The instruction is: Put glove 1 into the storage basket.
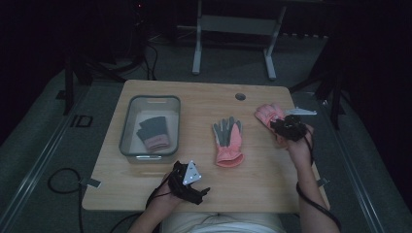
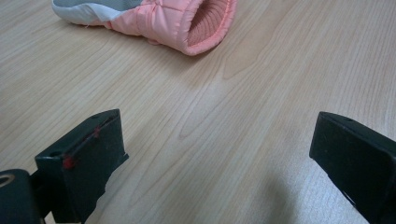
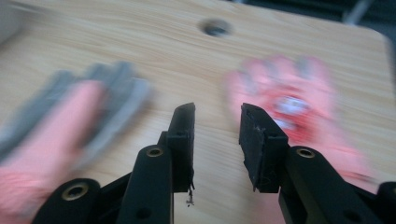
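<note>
The left gripper point(image 1: 190, 180) hangs low at the near edge of the bench point(image 1: 145, 187), fingers wide apart. The right gripper point(image 1: 287, 127) is over a pink glove point(image 1: 266, 113) at far right, fingers slightly apart, gripping nothing. Another pink-and-grey glove point(image 1: 228, 141) lies mid-bench; a third sits in the grey bin point(image 1: 130, 114) on the left.

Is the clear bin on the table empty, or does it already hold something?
Not empty. The clear bin holds a dark grey glove with a pink cuff, lying flat on its bottom.
</note>
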The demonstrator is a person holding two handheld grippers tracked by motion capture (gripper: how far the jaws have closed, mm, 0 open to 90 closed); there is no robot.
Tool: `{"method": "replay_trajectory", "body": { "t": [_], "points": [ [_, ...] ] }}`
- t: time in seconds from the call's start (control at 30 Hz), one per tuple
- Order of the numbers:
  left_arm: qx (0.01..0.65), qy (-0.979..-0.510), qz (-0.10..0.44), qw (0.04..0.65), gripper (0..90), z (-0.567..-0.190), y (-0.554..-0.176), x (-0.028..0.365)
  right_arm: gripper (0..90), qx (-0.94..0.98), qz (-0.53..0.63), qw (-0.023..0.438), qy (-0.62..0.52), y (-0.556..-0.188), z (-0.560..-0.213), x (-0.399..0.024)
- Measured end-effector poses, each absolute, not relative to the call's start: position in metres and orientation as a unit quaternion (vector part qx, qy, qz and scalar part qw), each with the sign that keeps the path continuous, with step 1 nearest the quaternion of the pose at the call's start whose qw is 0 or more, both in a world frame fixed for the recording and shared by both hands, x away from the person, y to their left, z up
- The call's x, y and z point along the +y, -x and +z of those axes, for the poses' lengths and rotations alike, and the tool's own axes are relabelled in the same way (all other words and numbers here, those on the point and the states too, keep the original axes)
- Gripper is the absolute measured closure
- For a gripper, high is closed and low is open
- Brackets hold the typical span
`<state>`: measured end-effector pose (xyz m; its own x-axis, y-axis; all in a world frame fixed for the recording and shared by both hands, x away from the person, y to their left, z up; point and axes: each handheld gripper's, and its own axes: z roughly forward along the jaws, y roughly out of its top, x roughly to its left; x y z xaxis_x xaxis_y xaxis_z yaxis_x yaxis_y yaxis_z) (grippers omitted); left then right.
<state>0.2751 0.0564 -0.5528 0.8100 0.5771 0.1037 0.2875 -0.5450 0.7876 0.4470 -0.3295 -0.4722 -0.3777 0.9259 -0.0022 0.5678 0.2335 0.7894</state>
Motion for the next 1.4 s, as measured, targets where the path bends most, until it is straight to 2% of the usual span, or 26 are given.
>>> {"method": "replay_trajectory", "body": {
  "t": [0.13, 0.2, 0.47, 0.73, 0.8, 0.93, 1.0, 1.2, 1.4],
  "points": [
    [0.247, -0.866, 0.173, 0.399, 2.8, -0.556, -0.275, 0.054, 64.4, 0.751, 0.342, 0.251, -0.506, -0.468, -0.473, -0.351],
    [0.249, -0.865, 0.169, 0.401, 2.8, -0.557, -0.275, 0.054, 61.0, 0.757, 0.333, 0.244, -0.506, -0.479, -0.477, -0.354],
    [0.258, -0.863, 0.169, 0.400, 2.8, -0.559, -0.277, 0.054, 59.4, 0.788, 0.287, 0.244, -0.488, -0.512, -0.495, -0.348],
    [0.259, -0.862, 0.169, 0.402, 2.9, -0.559, -0.276, 0.054, 60.8, 0.828, 0.234, 0.238, -0.450, -0.525, -0.515, -0.341],
    [0.258, -0.862, 0.170, 0.401, 2.9, -0.559, -0.276, 0.054, 63.5, 0.826, 0.234, 0.238, -0.455, -0.527, -0.520, -0.341],
    [0.257, -0.863, 0.169, 0.401, 2.9, -0.559, -0.275, 0.054, 81.6, 0.813, 0.235, 0.235, -0.478, -0.527, -0.519, -0.343],
    [0.257, -0.863, 0.169, 0.401, 2.8, -0.559, -0.276, 0.054, 85.2, 0.805, 0.238, 0.233, -0.490, -0.527, -0.516, -0.343],
    [0.256, -0.862, 0.170, 0.403, 2.9, -0.559, -0.276, 0.055, 86.7, 0.777, 0.259, 0.248, -0.517, -0.515, -0.503, -0.341],
    [0.252, -0.864, 0.172, 0.400, 2.9, -0.559, -0.275, 0.053, 87.1, 0.741, 0.292, 0.261, -0.545, -0.484, -0.478, -0.333]
  ]
}}
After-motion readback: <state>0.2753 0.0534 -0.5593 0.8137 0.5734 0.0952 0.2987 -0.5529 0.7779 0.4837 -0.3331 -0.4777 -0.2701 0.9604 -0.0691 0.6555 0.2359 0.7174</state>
